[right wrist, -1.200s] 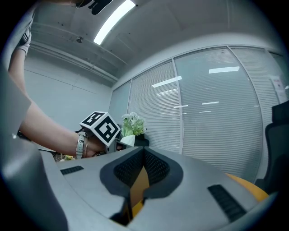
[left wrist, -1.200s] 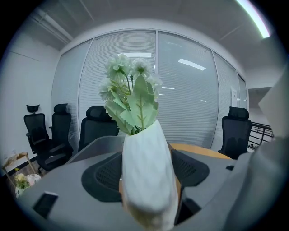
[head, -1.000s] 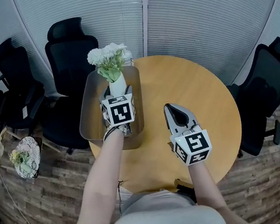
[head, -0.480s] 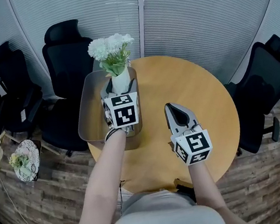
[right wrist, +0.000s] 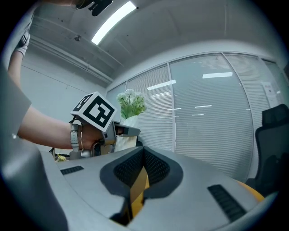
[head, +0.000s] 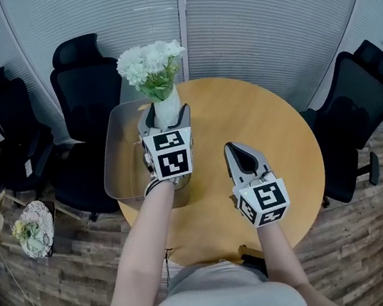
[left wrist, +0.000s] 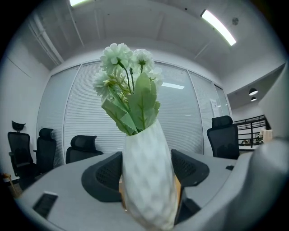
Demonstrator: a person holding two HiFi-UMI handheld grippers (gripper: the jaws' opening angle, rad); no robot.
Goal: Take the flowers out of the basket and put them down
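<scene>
White flowers with green leaves stand in a white faceted vase. My left gripper is shut on that vase, one jaw on each side of it, and holds it upright above the right part of the grey basket. In the left gripper view the vase fills the space between the pads, with the flowers above. My right gripper is shut and holds nothing, low over the round wooden table. From the right gripper view, the right gripper faces the left gripper and the flowers.
The basket sits on the table's left edge. Black office chairs stand behind it and to the left, and another chair at the right. A small bouquet lies on the wooden floor at the left. Slatted blinds close the back.
My left gripper has lifted the vase with the flowers up and a little to the right, out of the basket. The right gripper has stayed where it was.
</scene>
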